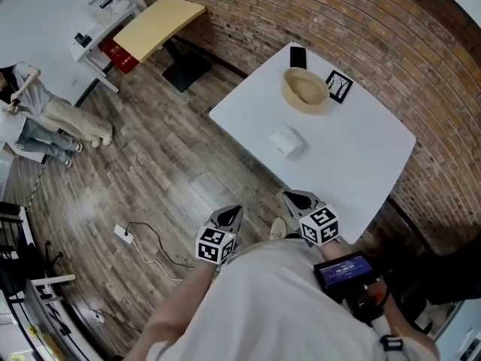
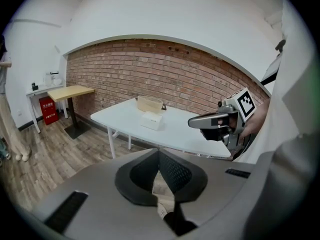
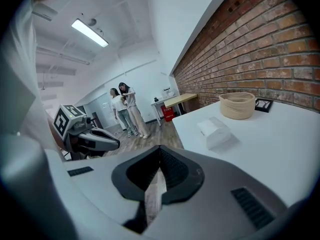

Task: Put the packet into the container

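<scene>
A white packet (image 1: 287, 141) lies on the white table (image 1: 353, 164), a short way in front of a beige woven container (image 1: 307, 90). Both grippers hang off the table's near edge, well short of the packet. My left gripper (image 1: 231, 213) is over the wooden floor and my right gripper (image 1: 296, 198) is just at the table's edge. In the left gripper view my left gripper (image 2: 159, 155) is shut and empty, with the packet (image 2: 152, 120) and container (image 2: 149, 104) far ahead. In the right gripper view my right gripper (image 3: 160, 159) is shut and empty; the packet (image 3: 214, 131) and container (image 3: 237, 105) lie to the right.
A black flat object (image 1: 297, 56) and a marker card (image 1: 339, 86) lie beside the container. A brick wall (image 1: 421, 66) runs behind the table. A wooden-topped desk (image 1: 158, 25) stands at the back left, a person (image 1: 52, 115) stands at the far left, and a cable (image 1: 146, 239) lies on the floor.
</scene>
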Action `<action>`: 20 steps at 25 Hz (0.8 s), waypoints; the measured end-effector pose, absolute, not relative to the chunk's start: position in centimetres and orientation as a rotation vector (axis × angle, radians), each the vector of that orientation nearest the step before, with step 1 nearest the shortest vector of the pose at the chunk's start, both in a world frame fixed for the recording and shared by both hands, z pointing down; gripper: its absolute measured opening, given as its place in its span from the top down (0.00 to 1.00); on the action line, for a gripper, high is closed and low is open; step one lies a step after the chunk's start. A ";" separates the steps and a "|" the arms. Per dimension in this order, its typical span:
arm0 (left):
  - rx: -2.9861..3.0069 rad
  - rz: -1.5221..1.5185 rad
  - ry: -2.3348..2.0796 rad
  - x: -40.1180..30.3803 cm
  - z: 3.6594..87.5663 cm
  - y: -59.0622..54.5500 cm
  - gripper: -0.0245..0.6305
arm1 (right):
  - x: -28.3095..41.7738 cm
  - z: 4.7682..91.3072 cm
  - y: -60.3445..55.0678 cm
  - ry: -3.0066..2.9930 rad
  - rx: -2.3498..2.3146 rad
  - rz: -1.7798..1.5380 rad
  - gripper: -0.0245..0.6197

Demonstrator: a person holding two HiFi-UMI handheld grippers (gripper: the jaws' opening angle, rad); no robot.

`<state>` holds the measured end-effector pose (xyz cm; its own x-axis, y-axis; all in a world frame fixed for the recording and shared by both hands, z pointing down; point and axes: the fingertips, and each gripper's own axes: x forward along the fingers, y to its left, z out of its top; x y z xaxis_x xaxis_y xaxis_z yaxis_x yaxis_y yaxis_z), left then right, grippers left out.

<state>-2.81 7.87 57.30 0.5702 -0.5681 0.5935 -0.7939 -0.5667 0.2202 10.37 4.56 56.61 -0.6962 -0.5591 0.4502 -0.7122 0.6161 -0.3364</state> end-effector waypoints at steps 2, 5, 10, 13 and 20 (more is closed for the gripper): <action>2.335 0.646 -1.096 -2.3 57.2 7.0 0.95 | 11.0 56.8 4.0 -2.536 1.035 0.726 0.95; 2.339 0.647 -1.102 -1.3 56.9 6.0 0.95 | 12.2 57.0 3.4 -2.528 1.038 0.730 0.95; 2.341 0.640 -1.119 -0.3 56.3 4.9 0.95 | 13.8 57.2 2.6 -2.515 1.058 0.734 0.95; 2.340 0.642 -1.145 -1.1 55.9 4.0 0.95 | 13.6 56.8 1.3 -2.526 1.067 0.719 0.95; 2.302 0.630 -1.160 -1.3 56.4 3.2 0.95 | 13.8 56.7 -0.1 -2.516 1.060 0.719 0.95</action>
